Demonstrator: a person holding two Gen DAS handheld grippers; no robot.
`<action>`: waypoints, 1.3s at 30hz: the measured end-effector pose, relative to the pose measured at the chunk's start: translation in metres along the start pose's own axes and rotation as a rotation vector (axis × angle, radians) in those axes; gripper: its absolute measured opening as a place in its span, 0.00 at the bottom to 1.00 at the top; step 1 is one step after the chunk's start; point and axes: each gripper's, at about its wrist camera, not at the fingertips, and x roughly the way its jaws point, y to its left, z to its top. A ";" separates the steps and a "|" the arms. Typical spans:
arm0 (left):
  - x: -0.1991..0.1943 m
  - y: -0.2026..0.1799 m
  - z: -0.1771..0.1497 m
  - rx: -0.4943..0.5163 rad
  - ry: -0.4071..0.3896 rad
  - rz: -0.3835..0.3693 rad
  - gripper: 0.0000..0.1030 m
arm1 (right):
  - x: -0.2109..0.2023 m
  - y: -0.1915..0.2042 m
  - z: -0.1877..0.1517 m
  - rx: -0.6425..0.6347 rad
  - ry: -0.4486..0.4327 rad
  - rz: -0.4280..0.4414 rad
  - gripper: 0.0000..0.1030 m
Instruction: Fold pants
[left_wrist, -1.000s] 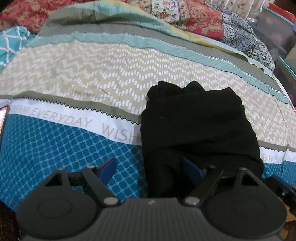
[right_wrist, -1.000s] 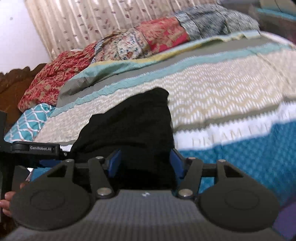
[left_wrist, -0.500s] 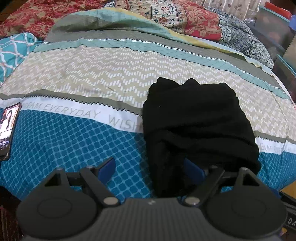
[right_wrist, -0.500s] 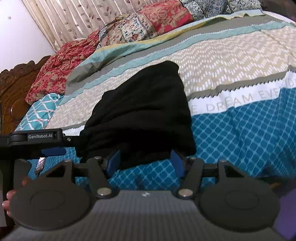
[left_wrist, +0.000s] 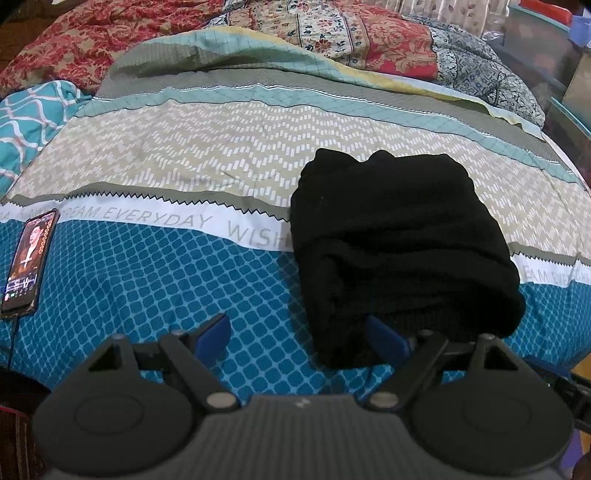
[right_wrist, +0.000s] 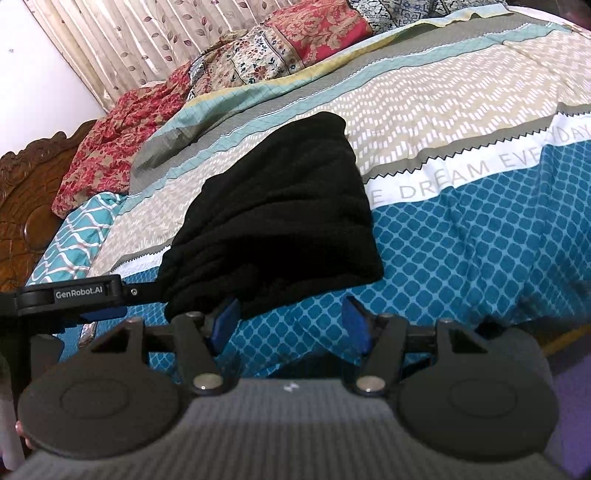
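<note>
The black pants (left_wrist: 399, 251) lie folded in a compact bundle on the patterned bedspread (left_wrist: 184, 158). They also show in the right wrist view (right_wrist: 277, 214). My left gripper (left_wrist: 299, 336) is open and empty, held just short of the bundle's near edge, with its right blue pad close to the cloth. My right gripper (right_wrist: 291, 321) is open and empty, just short of the bundle's near edge. The left gripper's body (right_wrist: 70, 295) shows at the left of the right wrist view.
A phone (left_wrist: 29, 262) with a lit screen and a cable lies on the blue part of the bedspread at the left. Red floral quilts and pillows (left_wrist: 332, 33) are piled at the far side. A carved wooden headboard (right_wrist: 26, 192) stands at the left.
Both grippers have pulled back from the pants bundle. The bundle lies still on the bed. The phone has come into the left wrist view.
</note>
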 end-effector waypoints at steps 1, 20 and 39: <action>-0.001 0.000 -0.001 0.001 -0.001 0.001 0.84 | 0.000 0.000 -0.001 0.003 -0.001 -0.001 0.63; -0.007 0.000 -0.012 0.018 -0.001 0.030 1.00 | -0.009 -0.002 -0.007 0.032 -0.018 -0.013 0.65; -0.009 0.007 -0.024 0.016 0.022 0.040 1.00 | -0.010 0.005 -0.017 0.061 -0.008 -0.027 0.65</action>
